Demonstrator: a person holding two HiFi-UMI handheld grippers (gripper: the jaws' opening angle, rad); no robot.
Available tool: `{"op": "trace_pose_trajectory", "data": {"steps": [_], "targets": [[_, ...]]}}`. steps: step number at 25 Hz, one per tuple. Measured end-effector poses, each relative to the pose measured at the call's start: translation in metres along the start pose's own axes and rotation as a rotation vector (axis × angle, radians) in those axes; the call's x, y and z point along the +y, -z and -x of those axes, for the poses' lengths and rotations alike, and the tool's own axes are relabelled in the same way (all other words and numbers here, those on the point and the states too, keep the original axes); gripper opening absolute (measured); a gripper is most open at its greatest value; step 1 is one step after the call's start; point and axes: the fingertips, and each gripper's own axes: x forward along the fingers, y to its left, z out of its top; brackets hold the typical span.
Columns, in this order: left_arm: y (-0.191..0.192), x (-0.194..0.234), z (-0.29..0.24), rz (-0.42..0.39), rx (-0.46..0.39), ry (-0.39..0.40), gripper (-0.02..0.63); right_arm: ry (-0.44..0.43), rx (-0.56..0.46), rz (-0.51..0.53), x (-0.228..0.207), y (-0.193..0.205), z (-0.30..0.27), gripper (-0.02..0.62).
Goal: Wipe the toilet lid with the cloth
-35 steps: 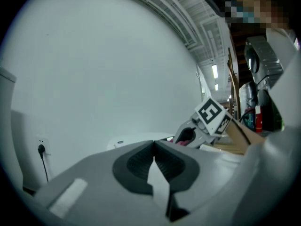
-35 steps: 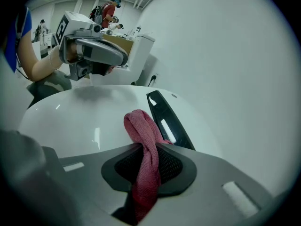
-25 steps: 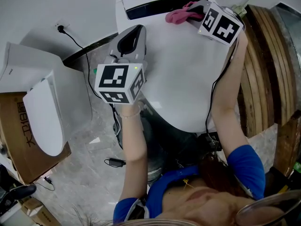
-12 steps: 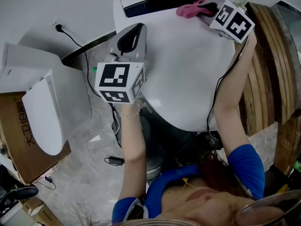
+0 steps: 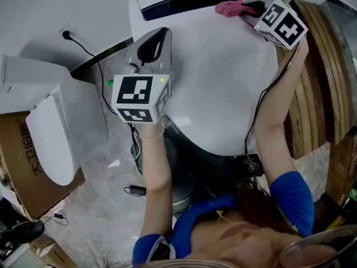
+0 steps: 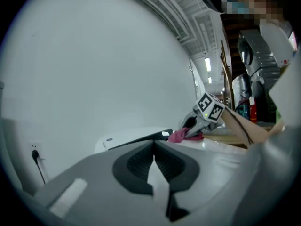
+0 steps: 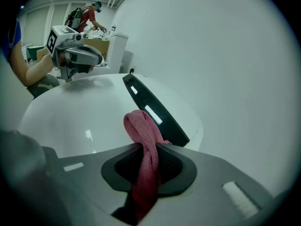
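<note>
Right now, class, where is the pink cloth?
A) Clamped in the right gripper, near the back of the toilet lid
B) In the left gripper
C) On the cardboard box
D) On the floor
A: the right gripper is shut on the cloth near the back of the lid; the left gripper is shut with nothing in it.

Cloth (image 5: 227, 8) on toilet lid (image 5: 217, 82), at its far end.

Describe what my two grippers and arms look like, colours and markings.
Both the left gripper and right gripper have grey bodies with black ribbed pads. Each carries a white cube printed with black square markers; the left one shows a small green light. A black cable runs along the right arm. The sleeves are short and blue.
</note>
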Motion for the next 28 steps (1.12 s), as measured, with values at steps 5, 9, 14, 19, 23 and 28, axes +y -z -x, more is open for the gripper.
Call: {"op": "trace_pose_trajectory", "data": {"steps": [5,9,14,19,23,28], "targets": [[0.001,0.000,-0.001,-0.007,0.004,0.000,0.003,0.031,0.026,-0.025,-0.008,0.011,0.003,0.072],[0.001,0.001,0.001,-0.008,0.006,-0.004,0.003,0.070,0.078,-0.034,-0.016,0.025,0.006,0.072],[0.001,0.002,0.001,-0.014,0.006,-0.008,0.003,0.087,0.090,-0.040,-0.019,0.030,0.007,0.074],[0.002,0.002,0.000,-0.016,0.010,-0.010,0.002,0.086,0.075,-0.059,-0.018,0.030,0.007,0.071],[0.002,0.001,0.000,-0.020,0.011,-0.012,0.003,0.072,0.090,-0.065,-0.015,0.031,0.009,0.071],[0.000,0.003,0.002,-0.021,0.009,-0.021,0.002,0.044,0.126,-0.071,-0.008,0.032,0.013,0.071]]}}
